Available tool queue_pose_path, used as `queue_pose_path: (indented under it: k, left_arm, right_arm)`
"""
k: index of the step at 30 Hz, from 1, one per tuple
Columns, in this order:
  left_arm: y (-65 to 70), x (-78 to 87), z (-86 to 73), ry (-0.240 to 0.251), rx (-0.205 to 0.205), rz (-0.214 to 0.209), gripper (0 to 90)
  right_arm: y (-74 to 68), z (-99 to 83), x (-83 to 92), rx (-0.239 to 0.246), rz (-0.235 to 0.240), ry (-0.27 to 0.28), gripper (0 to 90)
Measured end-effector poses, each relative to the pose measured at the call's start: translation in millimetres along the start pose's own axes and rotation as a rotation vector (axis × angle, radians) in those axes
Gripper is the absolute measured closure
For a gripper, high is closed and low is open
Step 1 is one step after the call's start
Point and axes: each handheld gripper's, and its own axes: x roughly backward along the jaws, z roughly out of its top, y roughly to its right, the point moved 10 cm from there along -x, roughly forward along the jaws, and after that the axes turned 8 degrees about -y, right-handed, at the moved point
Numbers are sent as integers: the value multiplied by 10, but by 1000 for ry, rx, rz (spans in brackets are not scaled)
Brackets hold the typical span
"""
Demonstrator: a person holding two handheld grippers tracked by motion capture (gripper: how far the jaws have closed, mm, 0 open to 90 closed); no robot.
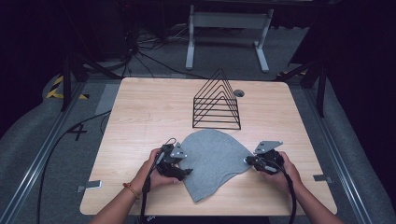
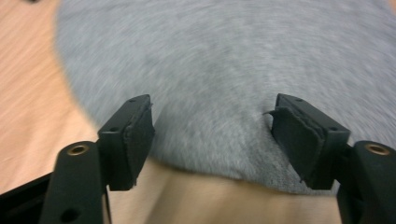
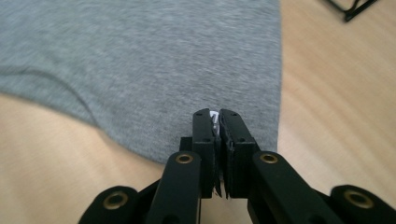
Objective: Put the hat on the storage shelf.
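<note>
grey cloth [image 1: 212, 161] flat; left hand-held gripper [image 2: 212, 135] agape over edge, right hand-held gripper [image 3: 217, 122] pinched together, white scrap between.

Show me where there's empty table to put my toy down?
The widest bare patch is the far left of the table, bordered by the wire rack and the grey cloth. A narrower strip runs right of the rack. The near middle is crowded: the left gripper and right gripper work at the cloth's edges.
</note>
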Motion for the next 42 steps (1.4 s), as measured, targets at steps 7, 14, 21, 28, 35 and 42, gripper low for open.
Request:
queue_pose_path:
  k: [7, 14, 21, 28, 35, 42]
  left_arm:
    - [-202, 22, -37, 8, 53, 49, 285]
    - [-385, 141, -35, 49, 159, 49, 266]
    - [-582, 54, -23, 26, 226, 47, 266]
    - [-549, -17, 7, 4, 226, 31, 262]
    - [-506, -62, 22, -2, 208, 60, 214]
    - [-479, -85, 108, 6, 214, 68, 347]
  right_arm:
    - [-403, -127, 114, 3, 74, -16, 855]
    - [-432, 53, 255, 23, 66, 27, 713]
    - [136, 540, 93, -36, 22, 87, 588]
    - [325, 712, -334, -41, 62, 26, 503]
    - [329, 834, -515, -36, 61, -9, 479]
    - [323, 811, -517, -75, 90, -6, 620]
